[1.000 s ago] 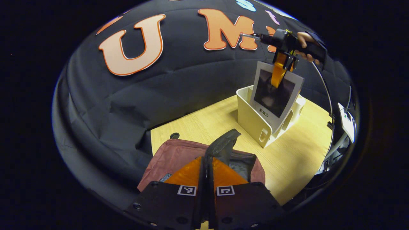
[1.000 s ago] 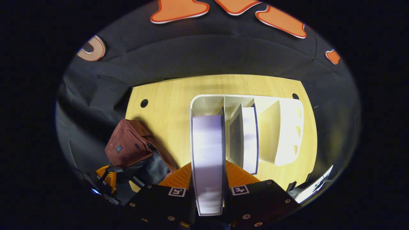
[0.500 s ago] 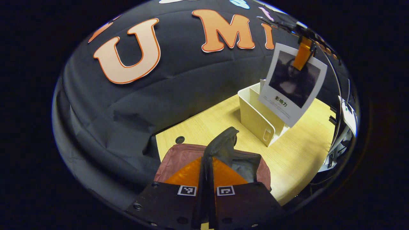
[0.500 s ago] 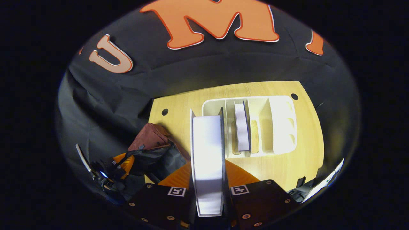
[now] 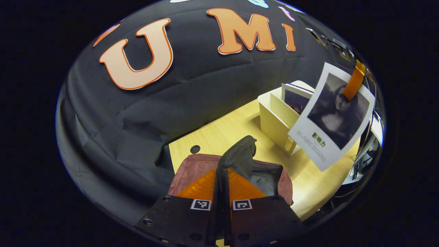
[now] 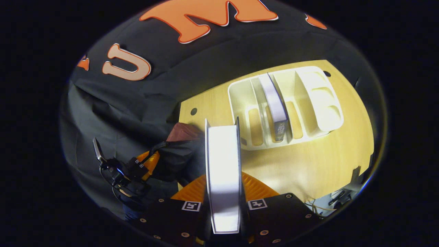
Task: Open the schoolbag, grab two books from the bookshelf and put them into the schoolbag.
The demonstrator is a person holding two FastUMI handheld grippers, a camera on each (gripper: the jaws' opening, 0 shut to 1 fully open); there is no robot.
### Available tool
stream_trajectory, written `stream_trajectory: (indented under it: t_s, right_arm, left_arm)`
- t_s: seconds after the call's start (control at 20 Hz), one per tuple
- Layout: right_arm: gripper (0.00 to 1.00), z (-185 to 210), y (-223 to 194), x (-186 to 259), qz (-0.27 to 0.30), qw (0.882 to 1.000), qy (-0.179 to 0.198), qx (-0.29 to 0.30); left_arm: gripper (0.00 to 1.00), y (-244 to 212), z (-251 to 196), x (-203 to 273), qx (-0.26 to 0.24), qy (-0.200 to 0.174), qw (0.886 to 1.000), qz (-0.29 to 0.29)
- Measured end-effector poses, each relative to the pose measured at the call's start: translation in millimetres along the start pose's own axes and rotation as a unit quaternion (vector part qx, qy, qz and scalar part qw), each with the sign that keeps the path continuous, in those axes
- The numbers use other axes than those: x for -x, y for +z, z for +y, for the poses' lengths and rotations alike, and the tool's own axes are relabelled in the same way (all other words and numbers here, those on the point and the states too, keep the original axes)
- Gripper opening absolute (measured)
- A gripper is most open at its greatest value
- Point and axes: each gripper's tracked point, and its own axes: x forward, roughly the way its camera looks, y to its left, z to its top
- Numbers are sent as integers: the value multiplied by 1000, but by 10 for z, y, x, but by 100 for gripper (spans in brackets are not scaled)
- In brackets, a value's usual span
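1. Left gripper view: your left gripper is clenched on the dark flap of the schoolbag, its two fingers pressed together with the zipper edge between them.
2. The schoolbag sits on the wooden table right ahead of that gripper, and its mouth gapes open just to the right of the fingers.
3. Farther off to the right stands the white bookshelf, with a second book upright in one of its slots.
4. Up and to the right, your right gripper holds the first book in the air by its top edge; the book hangs tilted, in front of the bookshelf and clear of it.
5. Right gripper view: your right gripper is grasping the book between both fingers, page edge facing the camera.
6. Beyond it the bookshelf lies ahead and to the right, the other book in a middle slot.
7. Low to the left you see your left gripper holding the bag's flap, with the schoolbag just left of the held book.
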Motion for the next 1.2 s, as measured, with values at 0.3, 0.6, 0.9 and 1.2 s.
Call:
stream_trajectory:
  t_s: [0.3, 0.6, 0.9, 1.2]
  right_arm:
    - [34, 345, -314, -526, 16, 996, 71, -49]
    - [34, 567, -436, -1161, 7, 989, 107, -106]
    - [34, 812, -654, -1685, 14, 983, 133, -123]
    - [34, 998, -778, -2117, 7, 978, 155, -138]
  left_arm:
    - [9, -13, -24, 26, 9, 3, 1000, 3]
    - [9, -14, -81, 65, 30, 2, 1000, 0]
    - [9, 36, -149, 124, 46, -9, 999, -10]
    - [8, 82, -209, 196, 52, -27, 998, -18]
